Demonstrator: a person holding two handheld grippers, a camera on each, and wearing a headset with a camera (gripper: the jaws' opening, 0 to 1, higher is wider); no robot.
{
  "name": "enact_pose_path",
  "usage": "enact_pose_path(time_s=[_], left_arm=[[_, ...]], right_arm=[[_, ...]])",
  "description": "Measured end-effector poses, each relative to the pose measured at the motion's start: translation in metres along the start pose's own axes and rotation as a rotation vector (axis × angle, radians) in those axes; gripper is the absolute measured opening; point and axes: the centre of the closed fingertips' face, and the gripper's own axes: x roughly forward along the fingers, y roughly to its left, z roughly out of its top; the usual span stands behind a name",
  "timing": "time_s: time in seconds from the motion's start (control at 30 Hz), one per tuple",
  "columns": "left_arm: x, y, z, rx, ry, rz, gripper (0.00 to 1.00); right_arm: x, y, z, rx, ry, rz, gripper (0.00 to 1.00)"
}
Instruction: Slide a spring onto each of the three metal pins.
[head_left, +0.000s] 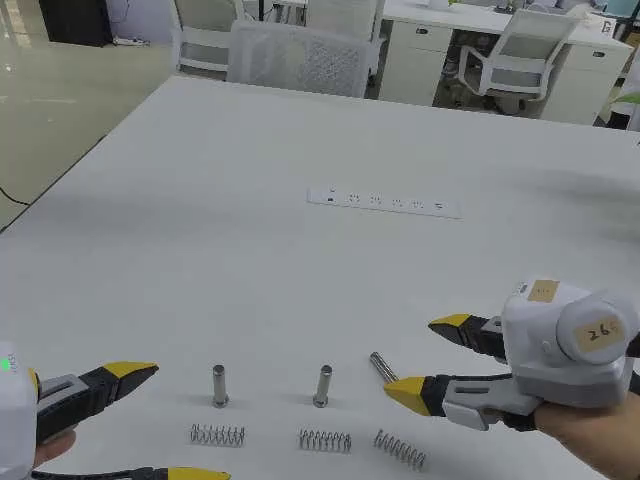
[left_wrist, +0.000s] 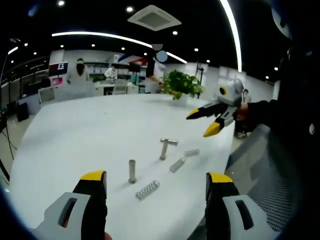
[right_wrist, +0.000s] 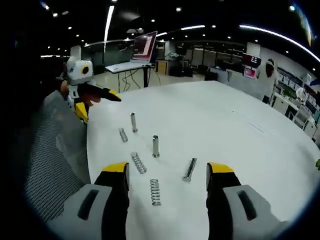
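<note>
The left hand-held gripper (head_left: 172, 422) and right hand-held gripper (head_left: 422, 356) hover — jaws apart.

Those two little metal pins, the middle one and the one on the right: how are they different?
The middle pin stands upright on its wide end, while the right pin lies on its side. The right pin lies close by a jaw tip of the right gripper, while the middle pin stands apart from it. Both are bare, plain metal of the same shape.

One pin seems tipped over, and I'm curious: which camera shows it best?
Right gripper view: the tipped pin lies whole and near. Head view hides part behind a jaw; left gripper view shows it small and far.
</note>
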Motion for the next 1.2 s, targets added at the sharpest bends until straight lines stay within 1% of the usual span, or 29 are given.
enact_pose_path(time_s=[0.17, 0.3, 0.67, 0.8, 0.97, 1.2], left_arm=[[0.000, 0.000, 0.000, 0.001, 0.001, 0.000, 0.76], [0.000, 0.001, -0.001, -0.001, 0.002, 0.001, 0.76], [0.000, 0.001, -0.001, -0.002, 0.007, 0.002, 0.76], [0.000, 0.001, -0.002, -0.001, 0.010, 0.002, 0.76], [0.000, 0.002, -0.003, -0.003, 0.014, 0.005, 0.76], [0.001, 0.003, -0.002, -0.001, 0.012, 0.010, 0.76]], right_arm=[[0.001, -0.001, 0.001, 0.008, -0.008, -0.003, 0.54], [-0.001, 0.000, -0.002, 0.014, -0.005, -0.004, 0.54], [-0.006, 0.007, -0.007, 0.031, -0.014, -0.002, 0.55], [-0.006, 0.009, -0.012, 0.038, -0.008, -0.001, 0.55], [-0.008, 0.011, -0.012, 0.043, -0.012, 0.001, 0.55], [-0.006, 0.016, -0.017, 0.042, -0.001, 0.012, 0.55]])
